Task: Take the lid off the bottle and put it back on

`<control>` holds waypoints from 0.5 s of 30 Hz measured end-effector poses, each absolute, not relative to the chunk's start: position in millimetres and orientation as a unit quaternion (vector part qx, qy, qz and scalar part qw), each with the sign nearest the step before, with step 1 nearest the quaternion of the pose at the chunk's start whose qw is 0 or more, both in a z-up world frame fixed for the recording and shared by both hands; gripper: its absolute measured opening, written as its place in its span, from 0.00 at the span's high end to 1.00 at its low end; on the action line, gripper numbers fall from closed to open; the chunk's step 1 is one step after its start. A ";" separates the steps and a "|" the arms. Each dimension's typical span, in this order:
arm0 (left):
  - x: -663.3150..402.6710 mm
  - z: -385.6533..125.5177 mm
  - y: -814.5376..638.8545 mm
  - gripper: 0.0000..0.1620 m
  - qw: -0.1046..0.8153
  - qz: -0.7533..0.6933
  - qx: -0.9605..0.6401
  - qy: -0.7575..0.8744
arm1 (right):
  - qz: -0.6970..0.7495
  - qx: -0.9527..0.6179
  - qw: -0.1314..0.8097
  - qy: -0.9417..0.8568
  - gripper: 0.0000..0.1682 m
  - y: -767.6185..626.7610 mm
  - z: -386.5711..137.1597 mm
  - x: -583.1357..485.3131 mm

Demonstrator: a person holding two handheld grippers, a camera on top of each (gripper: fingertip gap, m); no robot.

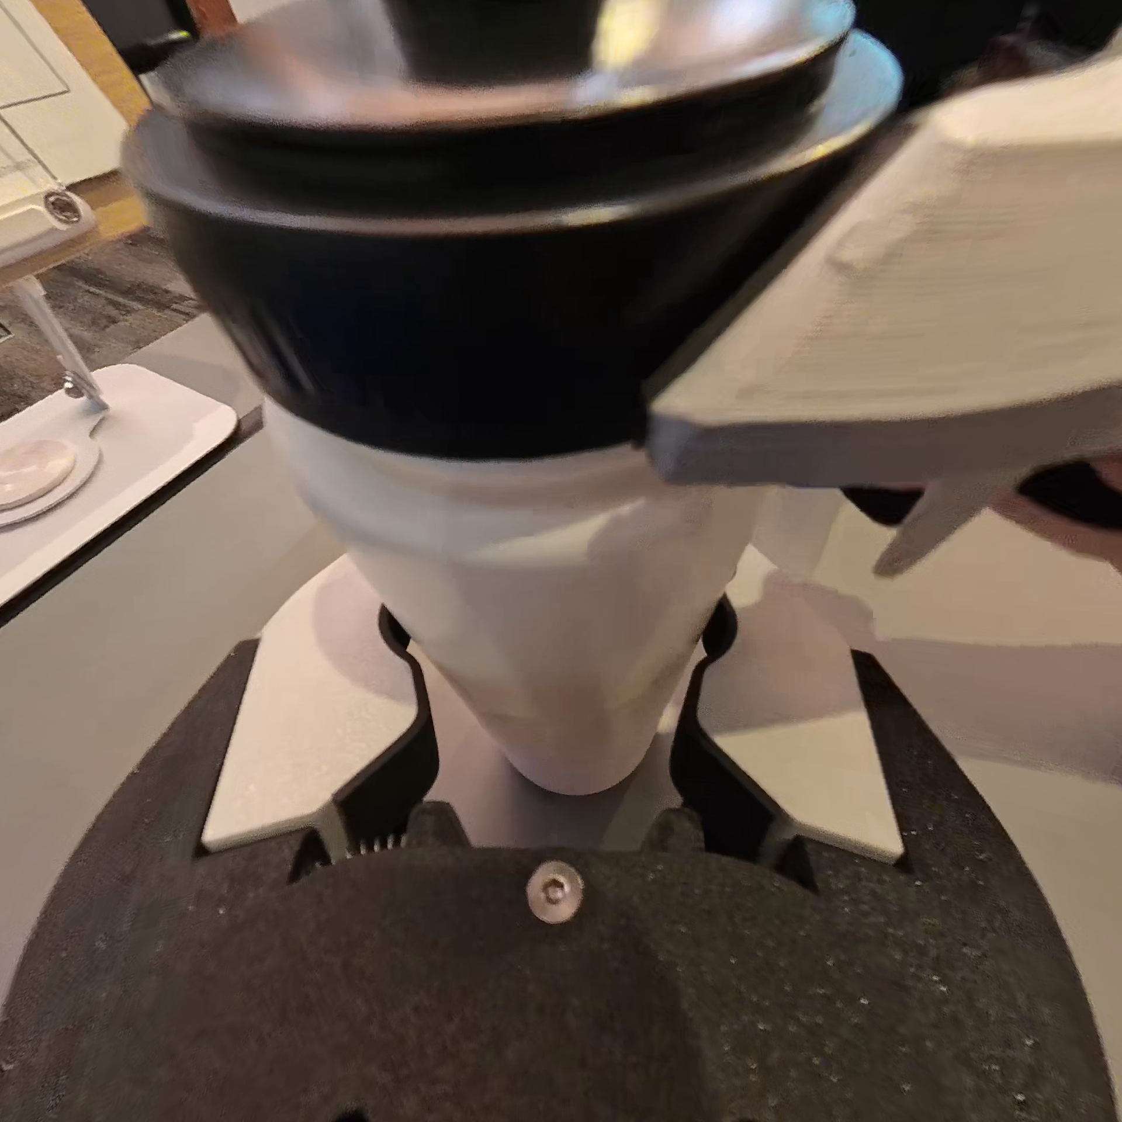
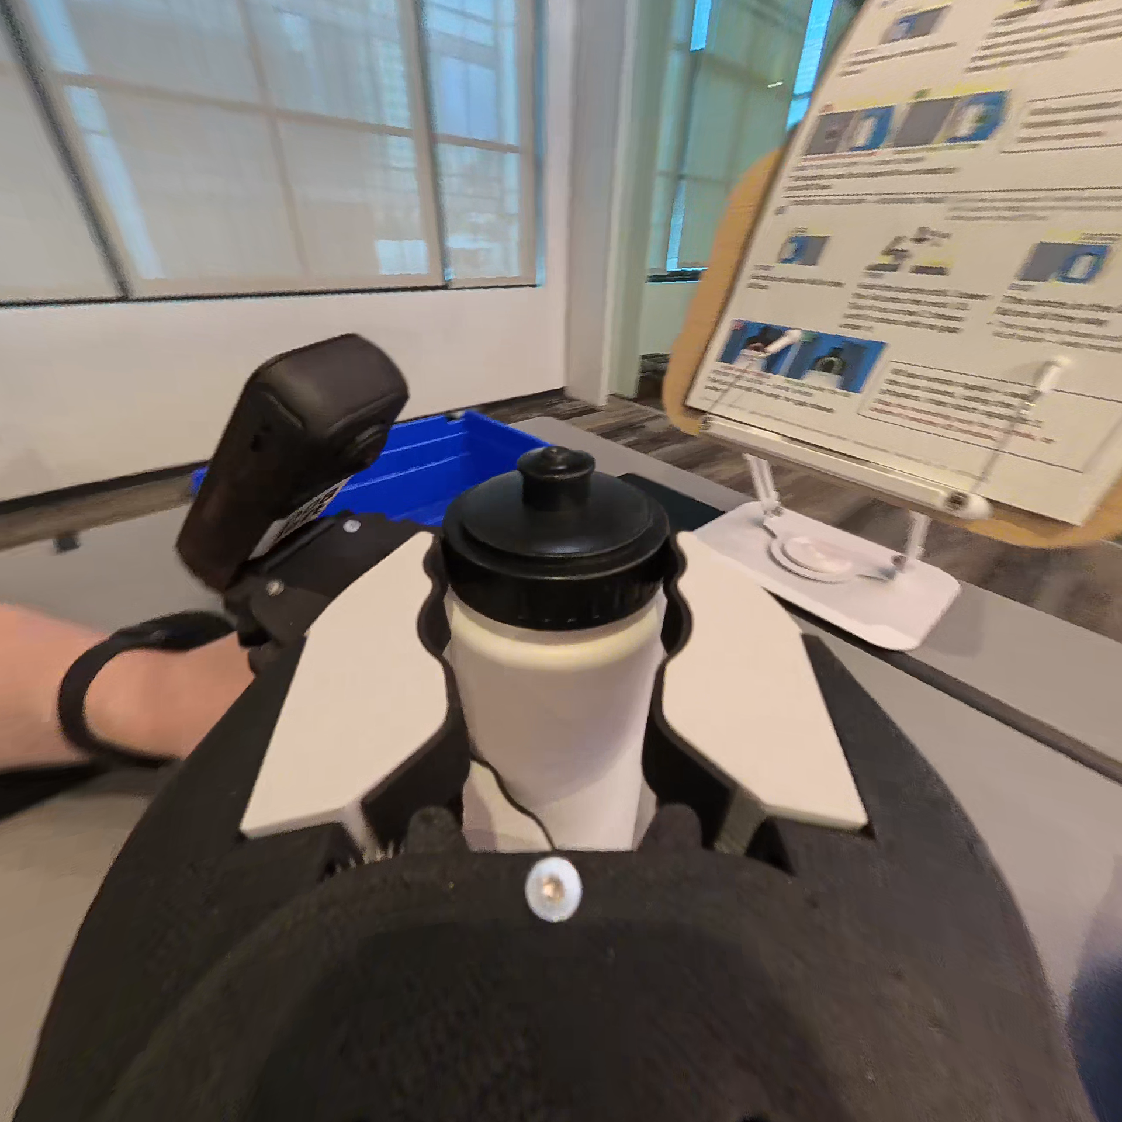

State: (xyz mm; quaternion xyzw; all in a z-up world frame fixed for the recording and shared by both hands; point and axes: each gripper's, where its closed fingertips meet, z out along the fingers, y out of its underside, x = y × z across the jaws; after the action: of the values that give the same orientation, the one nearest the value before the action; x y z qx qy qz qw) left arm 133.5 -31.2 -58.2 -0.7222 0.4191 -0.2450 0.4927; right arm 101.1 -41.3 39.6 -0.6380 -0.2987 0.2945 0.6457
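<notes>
Left gripper (image 1: 555,637) fingers clamped — right gripper (image 2: 555,583) fingers likewise closed, both level

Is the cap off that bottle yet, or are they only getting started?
Still early, as far as these views show. Done: the left gripper clamps the white bottle low on its body. In hand: the right gripper has its jaws around the black lid, which sits on the bottle. Left: removing the lid, then refitting it.

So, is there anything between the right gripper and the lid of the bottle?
Nothing visible. In the right wrist view, the right gripper already has one finger on each side of the black lid, which sits on the white bottle. The left gripper holds the bottle lower down, clear of the lid.
</notes>
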 end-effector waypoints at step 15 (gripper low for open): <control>137.3 -58.4 -35.2 0.40 0.485 -0.255 -0.714 0.436 | 0.418 -0.583 0.625 -0.309 0.54 -46.5 60.2 119.2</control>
State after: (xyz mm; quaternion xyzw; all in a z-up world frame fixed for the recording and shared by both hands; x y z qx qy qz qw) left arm 137.3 -35.2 -58.4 -0.7135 0.4365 -0.2550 0.4851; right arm 119.2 -46.5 60.2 -0.5827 -0.3094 0.4179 0.6246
